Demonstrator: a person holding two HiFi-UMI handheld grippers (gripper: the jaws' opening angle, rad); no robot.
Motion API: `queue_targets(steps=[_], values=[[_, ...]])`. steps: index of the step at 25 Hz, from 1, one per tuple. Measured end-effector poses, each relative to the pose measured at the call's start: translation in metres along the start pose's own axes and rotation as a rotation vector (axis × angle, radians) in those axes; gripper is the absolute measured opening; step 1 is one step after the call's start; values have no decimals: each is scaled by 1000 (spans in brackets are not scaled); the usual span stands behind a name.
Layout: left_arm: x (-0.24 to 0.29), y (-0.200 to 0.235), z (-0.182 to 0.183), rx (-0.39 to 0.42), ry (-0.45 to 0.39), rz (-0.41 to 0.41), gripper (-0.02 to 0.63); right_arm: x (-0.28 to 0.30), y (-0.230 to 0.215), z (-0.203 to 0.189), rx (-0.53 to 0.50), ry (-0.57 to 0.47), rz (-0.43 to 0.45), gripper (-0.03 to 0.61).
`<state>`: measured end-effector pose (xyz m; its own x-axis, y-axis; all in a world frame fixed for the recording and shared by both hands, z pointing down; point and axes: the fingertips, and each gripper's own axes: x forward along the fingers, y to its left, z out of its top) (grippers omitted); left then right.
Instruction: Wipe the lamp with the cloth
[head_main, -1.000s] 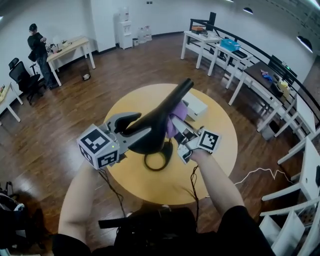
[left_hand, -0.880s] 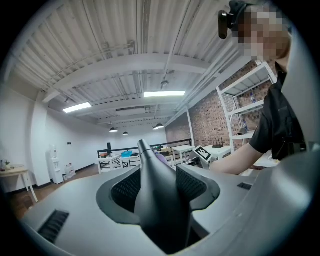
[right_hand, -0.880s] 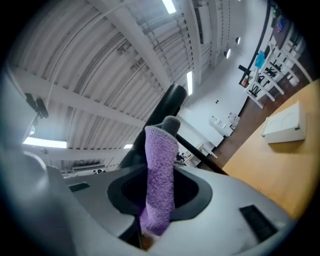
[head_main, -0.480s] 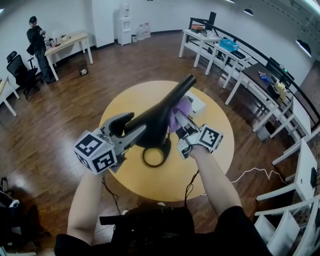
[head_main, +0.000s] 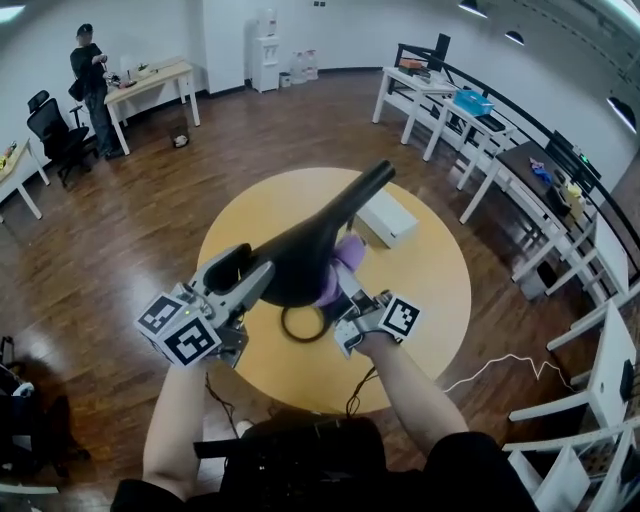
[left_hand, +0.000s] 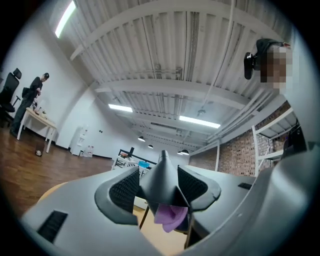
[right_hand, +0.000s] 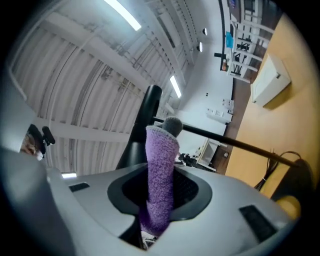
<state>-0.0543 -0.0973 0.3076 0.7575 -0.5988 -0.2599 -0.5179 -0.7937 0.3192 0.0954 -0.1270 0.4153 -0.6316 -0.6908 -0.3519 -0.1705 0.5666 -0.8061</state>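
Above a round yellow table (head_main: 440, 300), seen from the wearer's head, two handheld grippers work on a lamp.

At left, the left gripper (head_main: 243, 272) has the black lamp (head_main: 310, 245) between its jaws. The jaws have just been opening and stand wide, with the ribbed pads touching the lamp's flared body on both sides. The lamp is held up off the table, its narrow end slanting up to the right, and a dark ring (head_main: 300, 326) shows below it.

Right of centre, the purple cloth (head_main: 345, 258) lies against the lamp, pinched in the nearly closed jaws of the right gripper (head_main: 350, 298). A white box (head_main: 386, 218) sits beyond.

The wide hold on a smooth, tapering shape looks slight. A firm push with the cloth could twist the lamp or slide it out onto the table. The cloth is a narrow fold and could drag free, letting the hard jaw tips scrape the lamp.
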Motion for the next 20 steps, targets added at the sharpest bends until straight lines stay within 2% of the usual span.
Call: queue_targets(steps=[2, 5, 7, 9, 12, 15, 18, 20], values=[[-4, 1, 2, 2, -38, 28, 241, -7, 3, -15, -42, 83, 12, 97], [-10, 1, 3, 28, -81, 73, 241, -23, 7, -42, -228, 319, -14, 97], [-13, -2, 4, 48, -107, 100, 233, -45, -12, -53, -407, 496, -126, 97], [-18, -4, 3, 55, -139, 117, 232, -73, -44, -54, -591, 655, -284, 98], [-32, -5, 2, 46, -188, 132, 232, -116, -91, -49, -798, 828, -494, 98], [-52, -5, 1, 61, -224, 146, 233, -149, -119, -40, -918, 925, -646, 101], [-70, 0, -4, 104, -233, 162, 233, -165, -129, -29, -927, 939, -720, 101], [-77, 8, -16, 143, -185, 181, 211, -169, -130, -23, -913, 918, -744, 101]])
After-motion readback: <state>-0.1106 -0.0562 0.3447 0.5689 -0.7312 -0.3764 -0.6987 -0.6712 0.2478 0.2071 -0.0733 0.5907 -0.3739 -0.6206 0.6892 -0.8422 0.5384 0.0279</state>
